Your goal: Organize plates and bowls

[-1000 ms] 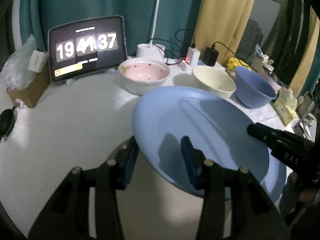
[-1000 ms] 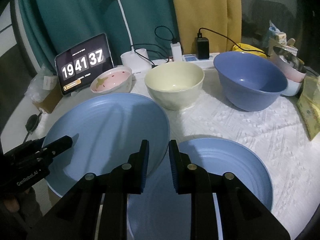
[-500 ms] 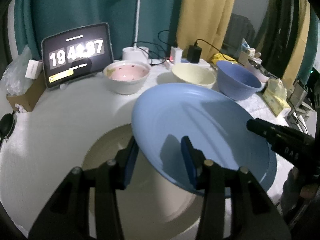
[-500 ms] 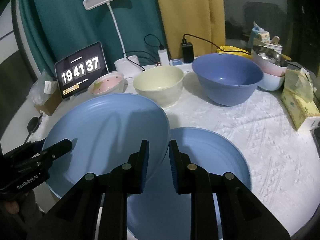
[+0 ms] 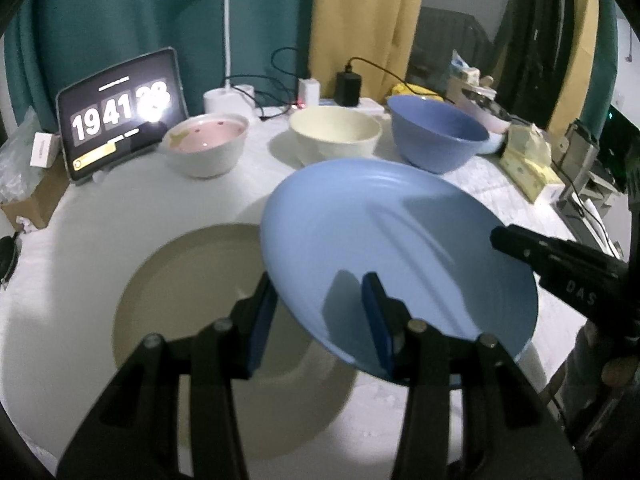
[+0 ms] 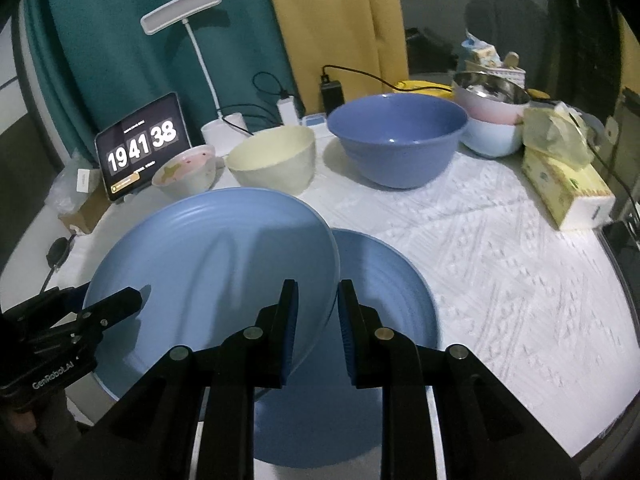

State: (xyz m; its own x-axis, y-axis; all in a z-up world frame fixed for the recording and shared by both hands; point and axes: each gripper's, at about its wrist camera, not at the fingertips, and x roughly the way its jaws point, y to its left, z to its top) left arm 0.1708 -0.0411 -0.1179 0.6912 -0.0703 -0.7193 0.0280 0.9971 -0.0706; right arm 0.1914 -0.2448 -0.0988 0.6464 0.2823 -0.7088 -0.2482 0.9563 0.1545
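Both grippers hold one blue plate (image 5: 400, 240) in the air, tilted. My left gripper (image 5: 320, 312) is shut on its near left rim; my right gripper (image 6: 314, 312) is shut on its opposite rim (image 6: 224, 264). A beige plate (image 5: 192, 304) lies on the table under the left side. A second blue plate (image 6: 384, 312) lies under the right side. At the back stand a pink bowl (image 5: 206, 148), a cream bowl (image 5: 334, 132) and a blue bowl (image 5: 436, 136); they also show in the right wrist view as pink bowl (image 6: 186, 172), cream bowl (image 6: 274, 160) and blue bowl (image 6: 398, 136).
A tablet clock (image 6: 142, 146) and a lamp (image 6: 188, 24) stand at the back left, with chargers and cables behind the bowls. Stacked bowls (image 6: 492, 120) and a tissue pack (image 6: 564, 176) sit at the right. A cardboard box (image 5: 32, 196) sits at the left edge.
Both grippers have lifted the held blue plate higher. The beige plate underneath has come into view, and more of the second blue plate shows.
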